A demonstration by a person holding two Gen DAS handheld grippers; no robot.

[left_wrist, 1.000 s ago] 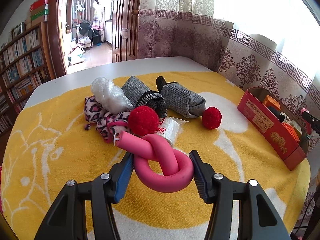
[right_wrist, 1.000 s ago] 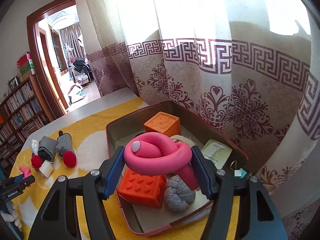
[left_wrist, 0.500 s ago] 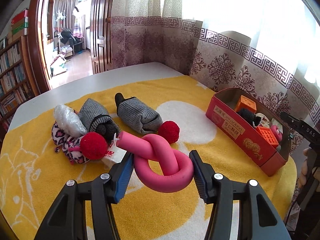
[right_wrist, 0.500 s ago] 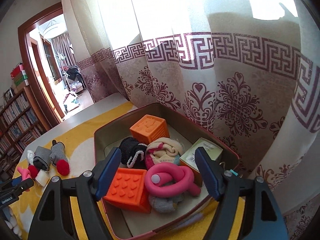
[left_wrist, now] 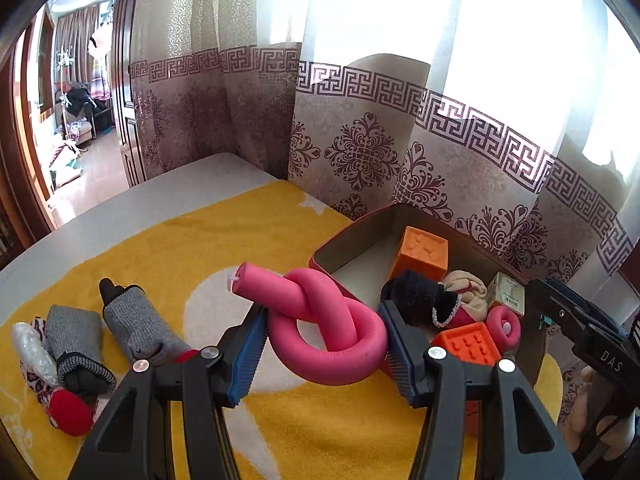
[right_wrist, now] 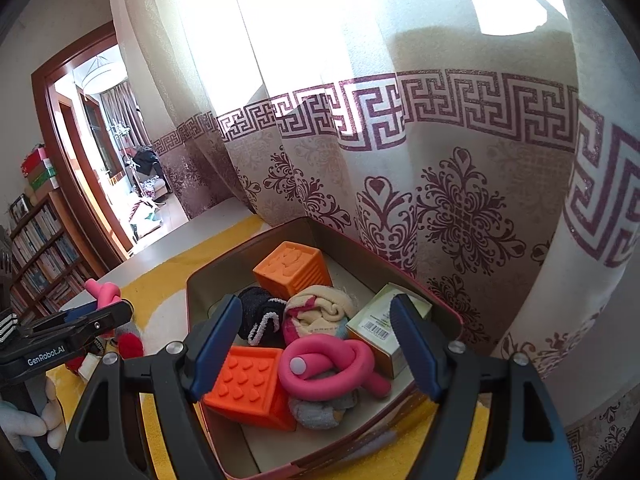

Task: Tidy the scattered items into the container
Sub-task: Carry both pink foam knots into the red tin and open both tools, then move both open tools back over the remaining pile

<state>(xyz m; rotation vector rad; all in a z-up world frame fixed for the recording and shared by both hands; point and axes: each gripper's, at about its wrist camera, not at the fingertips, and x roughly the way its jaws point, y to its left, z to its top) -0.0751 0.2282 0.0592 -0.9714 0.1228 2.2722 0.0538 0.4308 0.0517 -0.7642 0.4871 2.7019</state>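
My left gripper is shut on a knotted pink foam roller, held above the yellow cloth just in front of the red tin box. From the right wrist view, that roller and the left gripper appear left of the box. My right gripper hangs open over the box, with nothing between its pads. Below it a second pink knotted roller lies loose inside, on an orange studded block and a grey sock.
The box also holds an orange cube, a black sock, a cream cloth and a small carton. Two grey socks, a red pompom and a plastic bundle lie on the cloth at left. A curtain hangs close behind the box.
My left gripper carried its pink roller from the pile across to the box. My right gripper opened and let its roller drop into the box.
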